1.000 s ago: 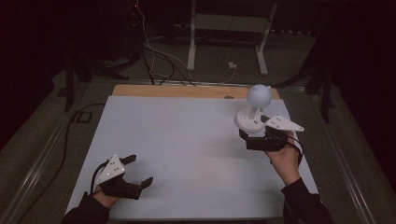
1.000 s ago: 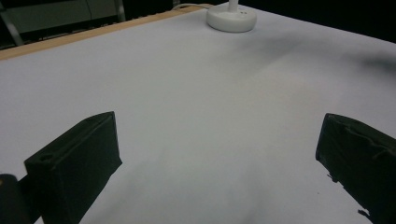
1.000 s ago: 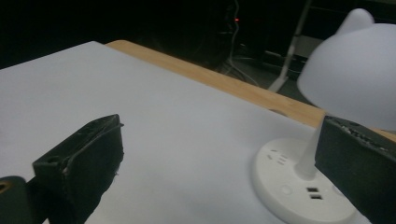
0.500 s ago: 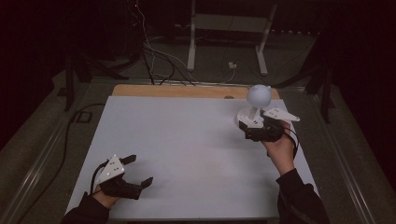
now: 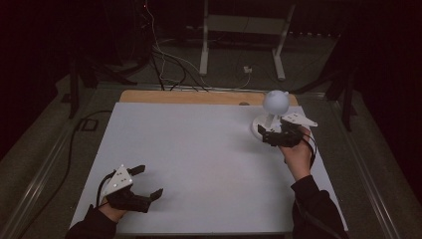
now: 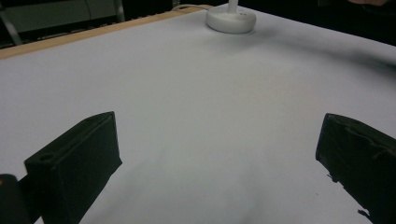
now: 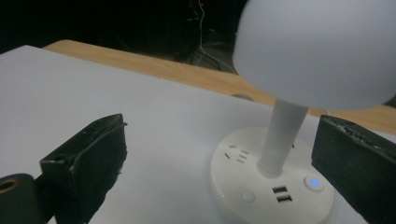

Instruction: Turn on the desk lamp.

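Desk lamp [image 5: 271, 117] sits upper right of the high view on the white table [image 5: 199, 159], right gripper [image 5: 275, 135] gaping at its base, left gripper [image 5: 144, 181] spread idle lower left; looks top-heavy, hard, slick plastic: grab the thin stem [image 7: 282, 135].

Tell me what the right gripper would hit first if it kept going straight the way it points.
Most likely the lamp: its stem and round base sit between the open jaws of the right gripper, just ahead. Whether stem or base touches first is hard to judge, as depth is unclear.
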Available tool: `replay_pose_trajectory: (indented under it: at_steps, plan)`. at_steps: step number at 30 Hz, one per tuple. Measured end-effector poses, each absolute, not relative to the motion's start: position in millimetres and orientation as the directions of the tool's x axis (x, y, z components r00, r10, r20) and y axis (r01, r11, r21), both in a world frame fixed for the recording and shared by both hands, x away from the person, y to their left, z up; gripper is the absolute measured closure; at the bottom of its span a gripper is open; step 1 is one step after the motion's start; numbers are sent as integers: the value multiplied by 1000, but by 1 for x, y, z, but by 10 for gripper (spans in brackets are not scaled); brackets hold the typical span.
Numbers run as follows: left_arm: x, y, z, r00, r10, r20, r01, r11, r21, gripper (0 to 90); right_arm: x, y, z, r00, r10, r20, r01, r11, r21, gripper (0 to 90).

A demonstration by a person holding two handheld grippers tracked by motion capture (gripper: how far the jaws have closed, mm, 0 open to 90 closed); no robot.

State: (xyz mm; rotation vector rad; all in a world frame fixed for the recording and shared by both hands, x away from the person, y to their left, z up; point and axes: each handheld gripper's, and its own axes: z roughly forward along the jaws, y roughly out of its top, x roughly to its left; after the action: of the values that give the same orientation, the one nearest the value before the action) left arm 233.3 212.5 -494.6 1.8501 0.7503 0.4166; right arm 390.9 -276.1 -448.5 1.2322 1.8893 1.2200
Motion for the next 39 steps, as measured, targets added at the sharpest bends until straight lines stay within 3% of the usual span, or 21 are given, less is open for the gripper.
replay_pose_trajectory:
  at_steps: [3, 7, 14, 18, 20, 22, 27, 39]
  plan:
    - [233, 212, -494, 744, 666, -58, 301, -256, 919, 3, 395, -276, -453, -381, 924, 16, 412, 154, 898, 29]
    - [233, 212, -495, 744, 666, -59, 302, -256, 918, 3, 399, -276, -457, -321, 947, 24, 430, 124, 894, 130]
    - [233, 213, -494, 744, 665, -59, 303, -257, 918, 3, 404, -273, -463, -284, 959, 17, 442, 115, 889, 158]
    - [233, 212, -495, 744, 666, -59, 303, -257, 918, 3, 405, -272, -465, -256, 967, 12, 444, 107, 890, 263]
    - [233, 212, -494, 743, 667, -54, 301, -261, 917, 3, 406, -273, -466, -225, 974, -2, 454, 106, 885, 371]
    - [233, 212, -495, 744, 666, -58, 302, -257, 918, 3, 407, -273, -466, -218, 976, 5, 459, 98, 883, 394]
    - [233, 213, -494, 745, 665, -59, 300, -254, 919, 3, 411, -275, -468, -183, 983, 26, 494, 69, 867, 611]
    - [233, 213, -494, 744, 665, -61, 302, -253, 919, 3, 414, -271, -474, -164, 986, 10, 521, 79, 850, 767]
